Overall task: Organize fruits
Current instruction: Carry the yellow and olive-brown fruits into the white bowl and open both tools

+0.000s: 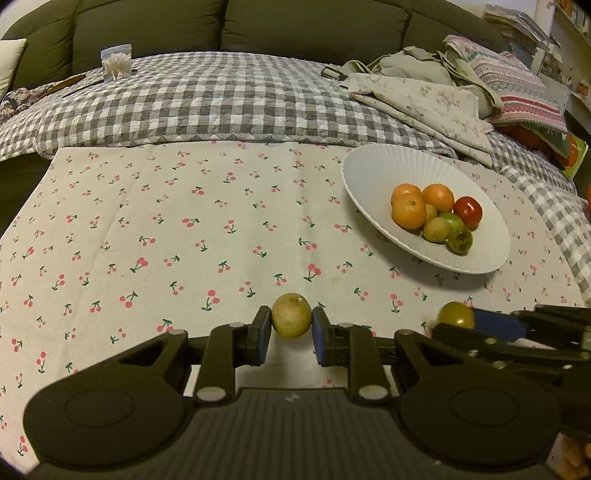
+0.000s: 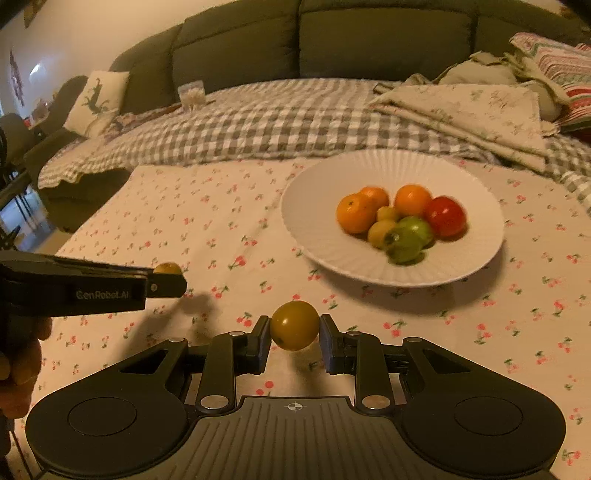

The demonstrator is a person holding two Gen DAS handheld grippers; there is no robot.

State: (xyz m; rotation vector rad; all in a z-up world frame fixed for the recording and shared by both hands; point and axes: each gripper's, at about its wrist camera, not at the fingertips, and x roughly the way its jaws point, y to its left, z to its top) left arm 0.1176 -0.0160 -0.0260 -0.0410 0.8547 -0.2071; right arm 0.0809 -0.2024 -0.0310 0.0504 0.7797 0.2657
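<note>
My left gripper [image 1: 291, 326] is shut on a pale yellow-green fruit [image 1: 291, 315], held just above the cherry-print cloth [image 1: 177, 229]. My right gripper [image 2: 294, 338] is shut on a darker olive-yellow round fruit [image 2: 294, 325], also above the cloth. Each gripper shows in the other's view: the right one [image 1: 461, 321] with its fruit [image 1: 455, 314] at the lower right, the left one [image 2: 168, 277] with its fruit [image 2: 168, 267] at the left. A white ribbed plate [image 1: 373, 173] [image 2: 317, 206] beyond them to the right holds several fruits: oranges [image 1: 408, 211], a red one [image 1: 468, 211], green ones [image 1: 460, 239].
Behind the cloth lies a grey checked quilt [image 1: 221, 103] against a dark green sofa [image 1: 295, 26]. Folded fabrics and pillows [image 1: 443, 92] are piled at the back right. A clear bag of pale sticks [image 1: 116, 62] stands at the back left. A person's hand [image 2: 22, 365] holds the left gripper.
</note>
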